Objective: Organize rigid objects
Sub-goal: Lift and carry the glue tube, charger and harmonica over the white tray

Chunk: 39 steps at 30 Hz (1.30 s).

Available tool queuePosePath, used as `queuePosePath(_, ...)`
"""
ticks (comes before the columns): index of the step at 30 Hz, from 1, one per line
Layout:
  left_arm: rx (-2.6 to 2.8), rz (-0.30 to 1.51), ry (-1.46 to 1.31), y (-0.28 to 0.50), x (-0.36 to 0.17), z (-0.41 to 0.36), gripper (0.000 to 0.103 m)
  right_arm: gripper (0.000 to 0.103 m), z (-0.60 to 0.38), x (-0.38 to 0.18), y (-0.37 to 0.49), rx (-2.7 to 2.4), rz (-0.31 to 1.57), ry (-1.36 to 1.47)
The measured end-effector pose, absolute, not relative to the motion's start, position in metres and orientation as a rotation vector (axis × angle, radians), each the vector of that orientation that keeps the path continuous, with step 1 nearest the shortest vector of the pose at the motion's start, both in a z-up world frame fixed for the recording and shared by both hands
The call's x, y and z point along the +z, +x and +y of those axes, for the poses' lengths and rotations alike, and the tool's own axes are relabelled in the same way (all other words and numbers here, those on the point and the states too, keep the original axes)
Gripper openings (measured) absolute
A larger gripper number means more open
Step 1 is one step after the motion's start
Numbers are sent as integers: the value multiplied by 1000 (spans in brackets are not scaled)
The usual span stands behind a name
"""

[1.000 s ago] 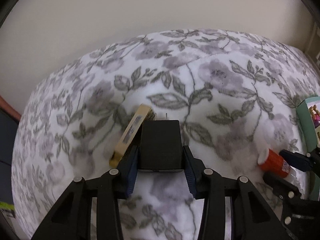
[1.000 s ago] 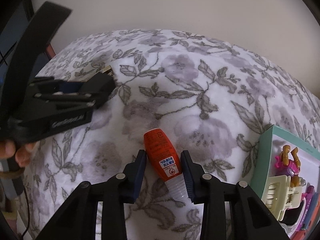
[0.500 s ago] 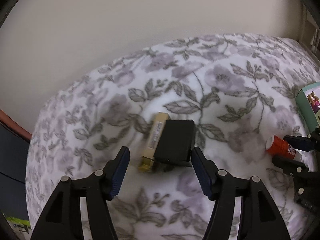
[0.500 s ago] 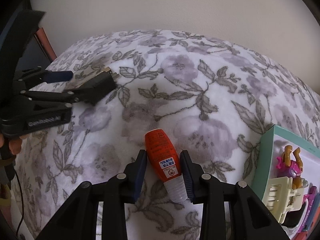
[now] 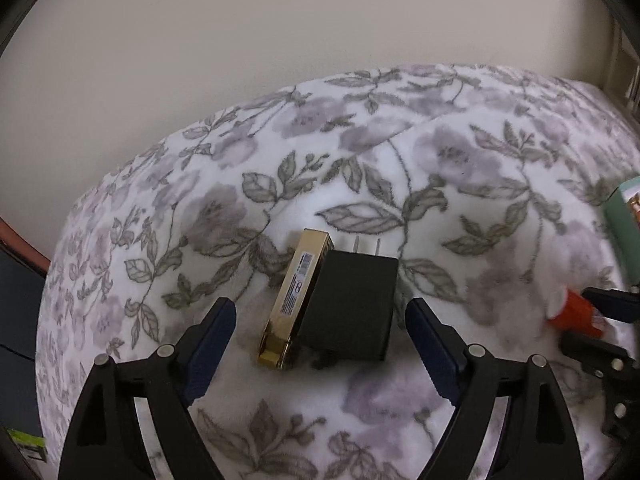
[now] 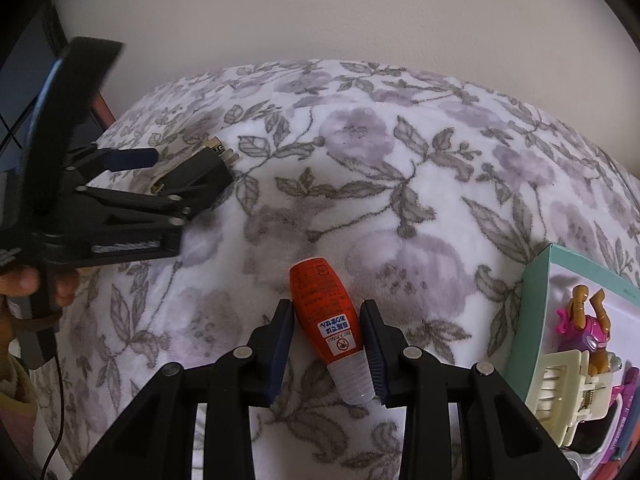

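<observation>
Black charger (image 5: 350,306), prongs pointing away, lies on the floral blanket (image 5: 460,160), touching a gold box (image 5: 294,298) on its left. Left gripper (image 5: 322,346): jaws spread wide, clear of both items.

Right wrist view: orange glue bottle (image 6: 330,320) on the blanket, between the jaws of the right gripper (image 6: 328,350), which stand just apart from it. Teal tray (image 6: 530,312) at right holds a cream hair clip (image 6: 564,392).

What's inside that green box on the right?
The green box holds a pink toy figure, a cream hair claw clip and pens; whatever lies beneath them is hidden.
</observation>
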<state>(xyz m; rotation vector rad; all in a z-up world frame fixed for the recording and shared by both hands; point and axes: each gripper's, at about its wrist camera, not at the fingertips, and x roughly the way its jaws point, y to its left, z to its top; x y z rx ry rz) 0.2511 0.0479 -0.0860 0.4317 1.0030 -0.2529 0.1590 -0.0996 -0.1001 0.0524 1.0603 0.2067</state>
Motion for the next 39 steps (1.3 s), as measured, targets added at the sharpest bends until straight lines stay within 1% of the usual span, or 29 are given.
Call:
queuePosePath(5,-245,1030,393,258,-94,47,85,36,-100,-100,159,205,1059,60)
queuePosePath(7,-253,1037,358,259,-93,48,66,36,-98,-100,159,199,1058,55)
queuePosePath(8,-253,1041,352,259,-92,48,65,36,-97,-100,159,196,1057,49)
queuePosePath(10,-248,1055,350,260,-91,47,58,36,-96,-100,158,192,1057,39)
queuePosePath(18,-219,1067,280,255,-87,51,57,35,-100,-98,158,203,1060,58)
queuePosePath(24,-206,1075,170,252,-75,59,57,35,-116,-96,158,228,1068,165)
queuePosePath(29,-202,1058,142,244,-59,56,57,35,-132,-89,158,235,1061,261)
queuePosePath(34,-199,1048,114,236,-36,49,57,35,-145,-69,153,224,1029,302)
queuePosePath(39,-211,1007,98,218,6,33,57,35,-169,-31,136,186,964,346)
